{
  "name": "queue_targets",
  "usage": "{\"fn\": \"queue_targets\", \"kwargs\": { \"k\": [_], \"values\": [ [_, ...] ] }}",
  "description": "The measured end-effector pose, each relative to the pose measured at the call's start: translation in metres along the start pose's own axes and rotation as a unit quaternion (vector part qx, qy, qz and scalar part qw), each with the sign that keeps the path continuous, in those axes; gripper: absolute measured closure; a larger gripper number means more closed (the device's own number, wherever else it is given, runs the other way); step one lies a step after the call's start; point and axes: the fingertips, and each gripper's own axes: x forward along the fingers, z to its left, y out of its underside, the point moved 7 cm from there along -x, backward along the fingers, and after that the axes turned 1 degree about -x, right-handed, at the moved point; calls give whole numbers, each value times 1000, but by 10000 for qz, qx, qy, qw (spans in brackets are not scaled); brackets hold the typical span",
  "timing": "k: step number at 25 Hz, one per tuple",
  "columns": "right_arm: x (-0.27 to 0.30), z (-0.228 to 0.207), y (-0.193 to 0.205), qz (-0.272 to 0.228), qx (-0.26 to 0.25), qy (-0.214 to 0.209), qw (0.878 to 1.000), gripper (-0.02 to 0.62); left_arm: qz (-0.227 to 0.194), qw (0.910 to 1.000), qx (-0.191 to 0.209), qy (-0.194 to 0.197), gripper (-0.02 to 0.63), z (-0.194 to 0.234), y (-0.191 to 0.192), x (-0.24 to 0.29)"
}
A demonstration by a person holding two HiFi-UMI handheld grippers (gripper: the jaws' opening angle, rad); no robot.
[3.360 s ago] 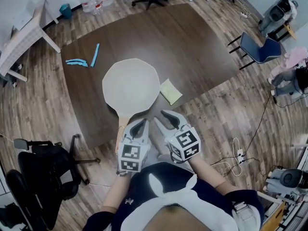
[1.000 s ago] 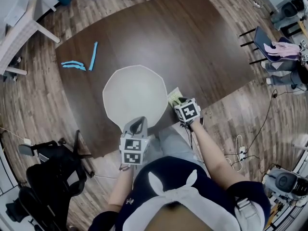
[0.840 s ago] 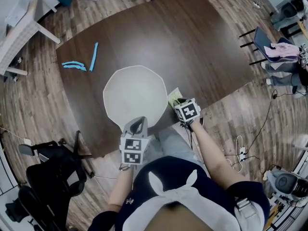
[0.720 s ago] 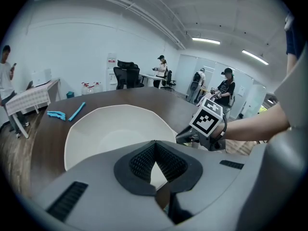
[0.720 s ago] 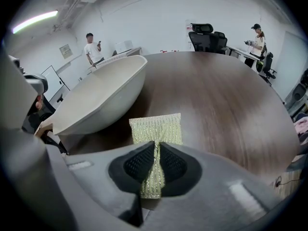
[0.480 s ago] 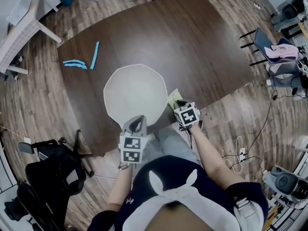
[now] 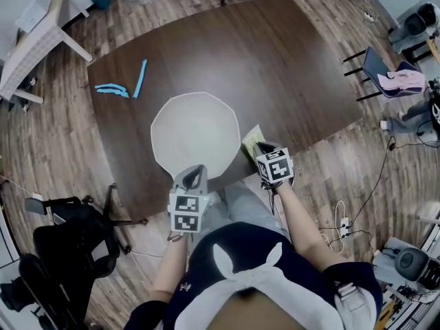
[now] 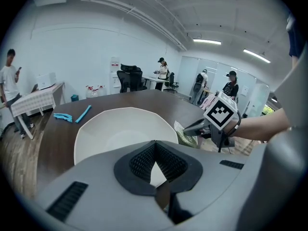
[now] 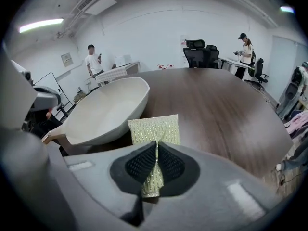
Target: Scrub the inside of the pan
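Yellow-green scouring pad point(image 9: 154, 128) edge-nipped in R gripper point(image 9: 156, 146), handle point(image 9: 52, 138) clamped in L gripper point(image 8: 155, 143); may slip w/ scrubbing in pan point(image 9: 103, 112) at 10 o'clock.

Desk point(image 7: 275, 60), dark wood: carrying a white pan point(image 7: 196, 133) by its near edge; blue strips point(image 7: 124, 86) lying toward its left side, apart from the pan.
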Motion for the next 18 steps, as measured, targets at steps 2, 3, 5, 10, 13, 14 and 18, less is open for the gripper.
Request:
{"fn": "queue_targets", "kwargs": {
  "k": [2, 3, 5, 10, 13, 14, 18],
  "values": [
    [-9, 2, -7, -140, -9, 1, 9999, 588, -17, 10000, -11, -30, 601, 1, 2, -4],
    [-13, 4, -11, -212, -38, -6, 9998, 588, -22, 10000, -23, -46, 601, 2, 3, -5],
    [-21, 9, -21, -364, -125, -35, 9993, 588, -22, 10000, -48, -75, 601, 3, 5, -7],
    [-38, 21, -39, -704, -356, -120, 9968, 588, -32, 9999, -52, -108, 601, 1, 7, -12],
    [-47, 29, -45, -802, -520, -211, 9952, 588, -32, 9999, -44, -145, 601, 1, 8, -14],
    [-50, 31, -46, -819, -579, -244, 9947, 588, -29, 9999, -48, -162, 601, 1, 8, -15],
    [-53, 43, -47, -869, -789, -332, 9925, 588, 4, 9997, -51, -223, 601, 3, 14, -19]
  ]
}}
